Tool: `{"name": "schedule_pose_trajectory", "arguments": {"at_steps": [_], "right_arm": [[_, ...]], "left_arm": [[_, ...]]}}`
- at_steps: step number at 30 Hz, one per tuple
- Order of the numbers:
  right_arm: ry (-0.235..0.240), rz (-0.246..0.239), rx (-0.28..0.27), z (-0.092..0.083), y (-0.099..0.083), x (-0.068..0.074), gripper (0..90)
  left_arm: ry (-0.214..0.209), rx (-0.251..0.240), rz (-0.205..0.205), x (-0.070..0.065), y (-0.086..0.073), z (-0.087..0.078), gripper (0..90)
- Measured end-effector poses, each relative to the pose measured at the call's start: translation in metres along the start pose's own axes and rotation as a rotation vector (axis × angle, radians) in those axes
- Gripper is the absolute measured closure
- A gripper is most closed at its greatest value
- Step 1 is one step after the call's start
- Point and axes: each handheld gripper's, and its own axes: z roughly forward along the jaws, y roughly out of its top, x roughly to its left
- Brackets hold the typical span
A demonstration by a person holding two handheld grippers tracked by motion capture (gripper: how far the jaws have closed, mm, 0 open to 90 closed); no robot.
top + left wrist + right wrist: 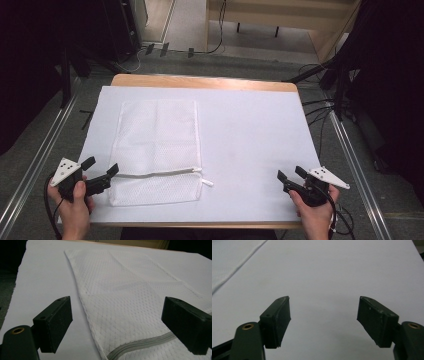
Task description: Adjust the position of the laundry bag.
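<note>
A flat, zipped mesh bag (156, 150) lies at the surface's (250, 130) left edge; both hand-held grippers, left (103, 167) and right (290, 173), are spread.

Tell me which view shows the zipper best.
The high view: the whole zipper runs across the mesh bag, shut, its pull at the right end. The left gripper view catches a short grey stretch between the open jaws. In the right gripper view I cannot make it out.

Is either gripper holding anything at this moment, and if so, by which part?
Nothing is held. The left gripper is open, its fingers astride the mesh bag's zipper end. The right gripper is open over the bare white sheet.
</note>
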Motion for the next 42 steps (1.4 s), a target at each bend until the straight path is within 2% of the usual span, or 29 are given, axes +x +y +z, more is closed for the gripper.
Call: {"name": "schedule_pose_trajectory", "arguments": {"at_steps": [1,2,3,5,6,7,8,9,10,11,12,14,15,19,20,22,23,25,26,27,30,36,39,42], "right_arm": [[0.014,-0.016,-0.003,0.001,0.003,0.006,29.5],[0.014,-0.016,-0.003,0.001,0.003,0.006,29.5],[0.018,-0.039,-0.012,0.003,0.01,0.02,31.5],[0.027,-0.055,-0.029,0.007,0.017,0.036,33.9],[0.027,-0.055,-0.029,0.007,0.017,0.036,33.9],[0.043,-0.087,-0.046,0.014,0.023,0.053,37.3],[0.066,-0.097,-0.058,0.018,0.026,0.062,40.8],[0.066,-0.097,-0.058,0.018,0.026,0.062,40.8],[0.101,-0.103,-0.067,0.028,0.031,0.08,42.9],[0.114,-0.107,-0.064,0.034,0.034,0.089,44.7],[0.114,-0.107,-0.064,0.034,0.034,0.089,44.7],[0.164,-0.109,-0.046,0.046,0.04,0.107,47.1],[0.177,-0.123,-0.027,0.059,0.045,0.124,48.9],[0.189,-0.133,0.023,0.089,0.051,0.148,54.4],[0.189,-0.133,0.023,0.089,0.051,0.148,54.4],[0.213,-0.139,0.066,0.11,0.053,0.161,58.1],[0.213,-0.139,0.066,0.11,0.053,0.161,58.1],[0.23,-0.124,0.108,0.13,0.054,0.17,63.0],[0.23,-0.124,0.108,0.13,0.054,0.17,63.0],[0.217,-0.109,0.127,0.142,0.057,0.174,64.1],[0.199,-0.097,0.141,0.157,0.061,0.18,65.2],[0.187,-0.073,0.185,0.178,0.067,0.19,65.7],[0.179,-0.045,0.204,0.185,0.069,0.194,64.1],[0.168,-0.055,0.229,0.192,0.068,0.2,63.8]], "left_arm": [[0.003,-0.002,-0.002,0.001,0.0,0.0,10.0],[0.003,-0.002,-0.002,0.001,0.0,0.0,10.0],[0.0,-0.007,-0.011,0.001,0.0,0.0,10.0],[-0.001,-0.009,-0.001,0.0,0.0,-0.002,10.0],[-0.001,-0.009,-0.001,0.0,0.0,-0.002,10.0],[-0.003,-0.008,0.004,0.0,-0.001,-0.003,10.0],[-0.003,-0.008,0.004,0.0,-0.001,-0.003,10.0],[-0.005,-0.006,0.002,0.0,-0.002,-0.004,10.0],[-0.006,-0.005,-0.001,-0.001,-0.005,-0.005,10.0],[-0.006,-0.003,-0.001,-0.001,-0.005,-0.005,10.0],[-0.006,-0.003,-0.001,-0.001,-0.005,-0.005,10.0],[-0.002,-0.005,0.0,-0.001,-0.005,-0.006,10.0],[-0.004,-0.011,-0.002,-0.001,-0.004,-0.006,10.0],[-0.002,-0.009,0.009,-0.002,-0.002,-0.004,10.4],[0.0,-0.007,0.01,-0.003,-0.002,-0.004,10.4],[-0.001,-0.008,0.008,-0.003,-0.003,-0.004,13.3],[-0.001,-0.008,0.008,-0.003,-0.003,-0.004,13.3],[-0.006,-0.011,0.004,-0.003,-0.002,-0.005,13.3],[-0.006,-0.011,0.004,-0.003,-0.002,-0.005,13.3],[-0.006,-0.011,0.003,-0.003,-0.002,-0.005,13.3],[-0.011,-0.009,0.007,-0.003,-0.002,-0.006,13.3],[-0.013,-0.011,0.011,-0.004,-0.002,-0.005,13.3],[-0.015,-0.011,0.011,-0.004,-0.002,-0.005,13.3],[-0.017,-0.011,0.01,-0.004,-0.002,-0.006,13.3]]}}
